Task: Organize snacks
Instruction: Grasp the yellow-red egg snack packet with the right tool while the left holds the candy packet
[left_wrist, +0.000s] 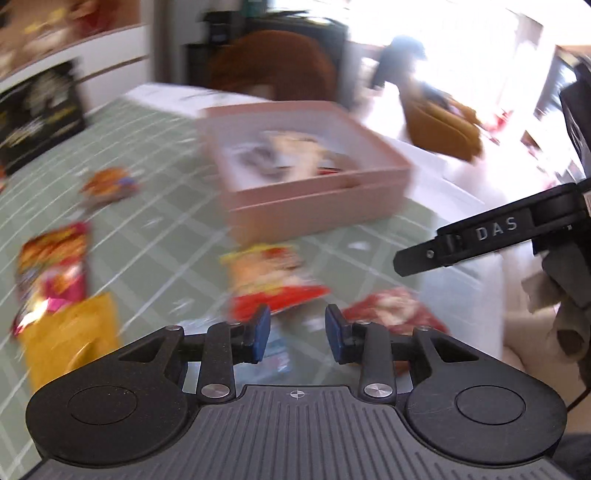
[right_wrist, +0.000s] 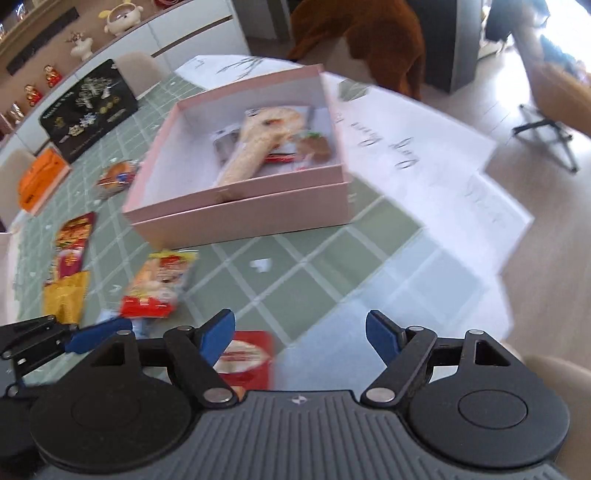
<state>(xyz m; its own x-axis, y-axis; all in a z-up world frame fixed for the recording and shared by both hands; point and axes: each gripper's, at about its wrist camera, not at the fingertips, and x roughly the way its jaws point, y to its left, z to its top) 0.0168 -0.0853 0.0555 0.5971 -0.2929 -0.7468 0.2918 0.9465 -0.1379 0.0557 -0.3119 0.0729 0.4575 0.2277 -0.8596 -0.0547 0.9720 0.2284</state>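
grippers above the near edge of a green checked tablecloth (right_wrist: 332, 266), both empty. left gripper (left_wrist: 297, 334): blue pads parted by a moderate gap, nothing between them. right gripper (right_wrist: 300, 338): jaws spread wide, released, over the cloth's near right corner. just ahead of the pads lie loose snack packets: a red packet (right_wrist: 247, 360) nearest, partly hidden behind the right gripper's left finger; a red and yellow packet (right_wrist: 159, 286) beyond it; a yellow pouch (right_wrist: 66, 295) and a red and pink packet (right_wrist: 74, 240) toward the left edge. a small orange snack (right_wrist: 118, 175) lies further back, just beside the box. pink box (right_wrist: 240, 214): open, mid-cloth, holding a long pale snack (right_wrist: 255, 144) and several smaller packets. far left corner: black box (right_wrist: 88, 107) and orange box (right_wrist: 40, 179). left view is motion-blurred.
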